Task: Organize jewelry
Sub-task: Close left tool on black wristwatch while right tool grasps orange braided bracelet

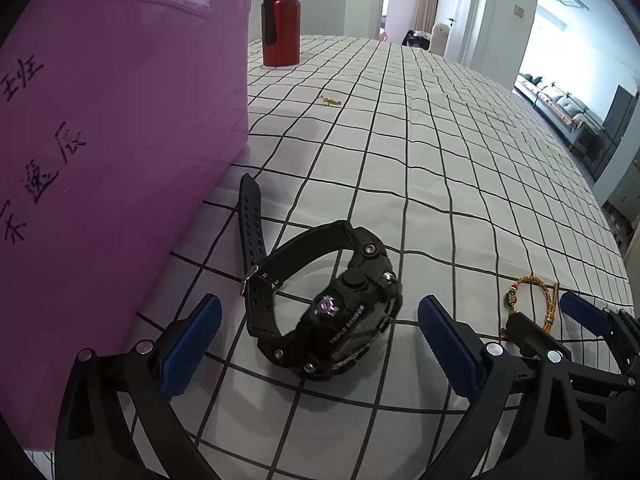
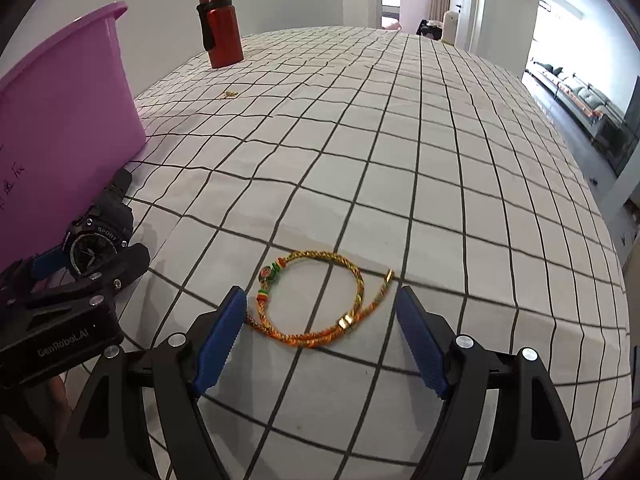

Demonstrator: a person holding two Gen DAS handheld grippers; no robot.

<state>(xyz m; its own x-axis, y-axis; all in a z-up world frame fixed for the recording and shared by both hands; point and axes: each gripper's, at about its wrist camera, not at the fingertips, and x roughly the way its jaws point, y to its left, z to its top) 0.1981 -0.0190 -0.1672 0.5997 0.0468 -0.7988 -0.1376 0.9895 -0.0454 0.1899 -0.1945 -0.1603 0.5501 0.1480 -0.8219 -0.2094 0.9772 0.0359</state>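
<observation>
A black sport watch (image 1: 320, 300) lies on the checked cloth beside the purple bin (image 1: 120, 140). My left gripper (image 1: 318, 320) stands open around it, blue pads apart from it on both sides. A gold and orange braided bracelet (image 2: 320, 304) with coloured beads lies coiled on the cloth. My right gripper (image 2: 320, 312) is open over it, its pads clear of the cord on either side. The bracelet (image 1: 532, 300) and the right gripper's pad (image 1: 580, 316) show at the right edge of the left wrist view. The watch (image 2: 96, 244) and left gripper (image 2: 76, 276) show at the left of the right wrist view.
A red metal bottle (image 2: 220, 28) stands at the far end of the table. A small gold trinket (image 1: 331, 101) lies on the cloth between the bottle and the watch. The purple bin (image 2: 60, 120) has handwriting on its wall. The table's right edge (image 2: 580, 200) drops to the floor.
</observation>
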